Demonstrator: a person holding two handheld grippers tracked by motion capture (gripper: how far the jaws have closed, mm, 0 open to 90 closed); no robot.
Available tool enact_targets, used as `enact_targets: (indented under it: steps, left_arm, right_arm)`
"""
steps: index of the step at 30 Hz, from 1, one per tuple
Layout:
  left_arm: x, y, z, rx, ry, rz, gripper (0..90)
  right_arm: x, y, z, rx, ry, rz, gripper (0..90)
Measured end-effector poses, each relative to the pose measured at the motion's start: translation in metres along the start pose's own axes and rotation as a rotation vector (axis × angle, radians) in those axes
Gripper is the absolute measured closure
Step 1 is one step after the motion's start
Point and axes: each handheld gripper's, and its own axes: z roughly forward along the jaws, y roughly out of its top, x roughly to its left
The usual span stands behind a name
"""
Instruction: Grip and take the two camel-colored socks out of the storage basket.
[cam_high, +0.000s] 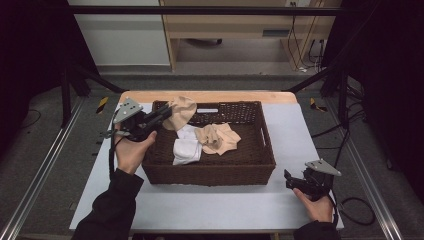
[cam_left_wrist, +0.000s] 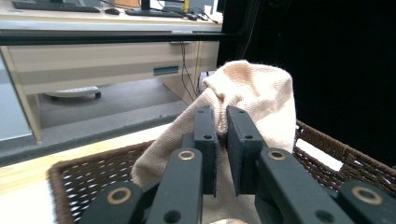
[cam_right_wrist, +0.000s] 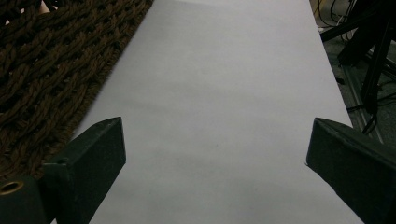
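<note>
The left gripper (cam_high: 161, 116) is clamping a beige cloth (cam_high: 181, 111) between its jaws, holding it up over the far-left corner of the brown wicker basket (cam_high: 260, 150), the cloth draping down over the rim. More beige and white cloths (cam_high: 187, 150) are lying inside the basket. The right gripper (cam_high: 291, 179) is resting at the near-right corner of the table (cam_high: 295, 125), its jaws standing wide with nothing between them. The table's pale grey surface is sitting between metal rails on a grey floor, with a wooden desk (cam_left_wrist: 116, 60) and dark curtains standing behind.
</note>
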Motion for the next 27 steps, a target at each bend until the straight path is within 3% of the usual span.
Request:
enact_targets:
  steps: [5,19,27]
  left_arm:
    - [0.012,0.000,-0.021,-0.031,0.026,-0.023,82.2]
    - [0.045,-0.011,-0.071,-0.047,0.116,-0.050,82.2]
    - [0.065,-0.036,-0.093,-0.036,0.177,-0.081,82.2]
  right_arm:
    - [0.000,0.000,0.000,0.003,-0.001,0.000,5.0]
    - [0.001,0.000,0.000,0.007,-0.003,-0.002,5.0]
    - [0.001,0.000,0.000,0.008,-0.006,-0.003,5.0]
